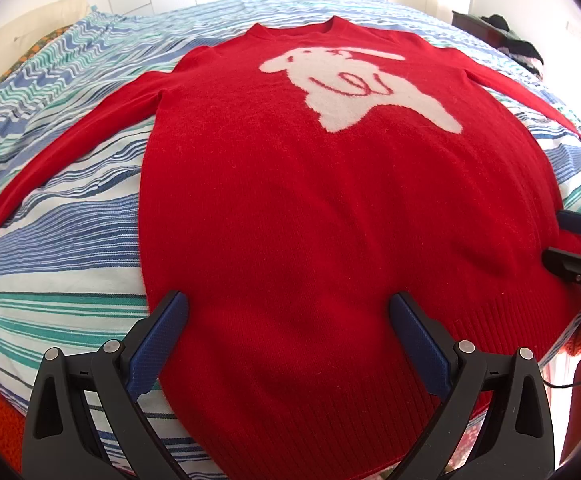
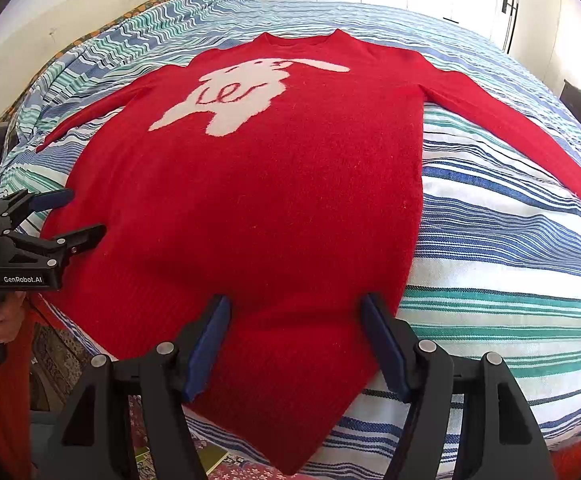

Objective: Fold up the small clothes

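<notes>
Both grippers' fingers stand apart with nothing clamped between them. On the left gripper [image 1: 288,304] the blue pads [image 1: 146,356] spread wide over the sweater's [image 1: 290,200] lower left part, near the ribbed hem [image 1: 370,392]; whether the tips touch the knit I cannot tell. On the right gripper [image 2: 296,308] the pads [image 2: 382,344] sit somewhat closer together, above the hem's right corner [image 2: 290,440], also empty.

That red sweater lies face up and flat on the striped bedspread [image 2: 490,240], sleeves [image 1: 62,156] spread out to both sides, collar [image 1: 294,26] at the far end. No fold seems started.

To do it well, each gripper should probably pinch one layer pair at a hem corner or a sleeve, lift evenly, and carry across without dragging the body askew.
</notes>
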{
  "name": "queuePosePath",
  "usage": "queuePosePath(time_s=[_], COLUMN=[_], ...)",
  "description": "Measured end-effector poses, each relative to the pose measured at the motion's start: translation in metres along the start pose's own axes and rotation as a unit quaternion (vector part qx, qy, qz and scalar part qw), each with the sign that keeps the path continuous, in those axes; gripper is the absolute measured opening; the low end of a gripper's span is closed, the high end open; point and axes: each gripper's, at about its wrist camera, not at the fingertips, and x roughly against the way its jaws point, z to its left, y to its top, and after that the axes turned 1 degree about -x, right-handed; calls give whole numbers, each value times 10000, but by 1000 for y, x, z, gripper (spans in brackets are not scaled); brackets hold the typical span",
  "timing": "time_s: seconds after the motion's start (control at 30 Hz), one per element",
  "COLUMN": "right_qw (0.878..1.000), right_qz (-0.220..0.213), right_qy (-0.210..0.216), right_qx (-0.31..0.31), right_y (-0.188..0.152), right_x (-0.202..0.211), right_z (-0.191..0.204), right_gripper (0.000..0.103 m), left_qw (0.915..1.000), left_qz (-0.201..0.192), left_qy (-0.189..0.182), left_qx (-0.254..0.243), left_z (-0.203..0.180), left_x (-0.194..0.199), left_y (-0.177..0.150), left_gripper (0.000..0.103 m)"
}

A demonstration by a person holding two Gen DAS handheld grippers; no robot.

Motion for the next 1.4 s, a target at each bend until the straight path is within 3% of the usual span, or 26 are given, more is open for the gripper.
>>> queuePosePath(time_s=[0.27, 0.4, 0.53, 0.6, 0.7, 0.8, 0.83, 0.93, 1.0, 1.1, 1.3, 1.4], right_qw=[10000, 10000, 10000, 10000, 10000, 10000, 10000, 10000, 10000, 10000, 9984, 9929], right_qz=[0, 8, -5, -5, 17, 30, 33, 41, 41, 55, 323, -91], right_qy=[-3, 6, -5, -14, -14, -25, -34, -50, -55, -49, 371, 789], right_qx=[2, -13, -1, 14, 22, 33, 38, 36, 30, 30, -275, -891], right_y=[0, 0, -1, -1, -1, 0, 0, 0, 0, 0, 11, 15], right_x=[0, 0, 1, 1, 0, 0, 0, -1, -1, -1, 17, 48], right_z=[0, -1, 0, 0, 0, 1, 1, 1, 1, 1, -11, -40], right_gripper=[68, 68, 68, 68, 69, 69, 69, 69, 69, 69, 69, 69], left_qw=[9999, 9973, 9894, 9859, 9798, 9667, 9617, 9433, 9526, 9571, 9569, 9529], left_qz=[30, -145, -464, -581, -815, -576, -321, 984, 658, 633, 27, -128], left_qy=[-58, -268, -286, -118, 486, 1085, 1210, 1423, 1313, 1468, 1097, 1221], left_qx=[93, 663, 1344, 1567, 1760, 2245, 2438, 2834, 2664, 2415, 2687, 2774], left_z=[3, 20, 54, 81, 134, 200, 221, 265, 264, 251, 219, 208], left_x=[4, 27, 44, 39, 27, -3, -19, -78, -75, -59, 2, 21], left_y=[1, 2, 19, 46, 96, 125, 125, 93, 76, 74, 43, 18], left_gripper=[101, 100, 100, 100, 100, 100, 100, 102, 102, 101, 101, 101])
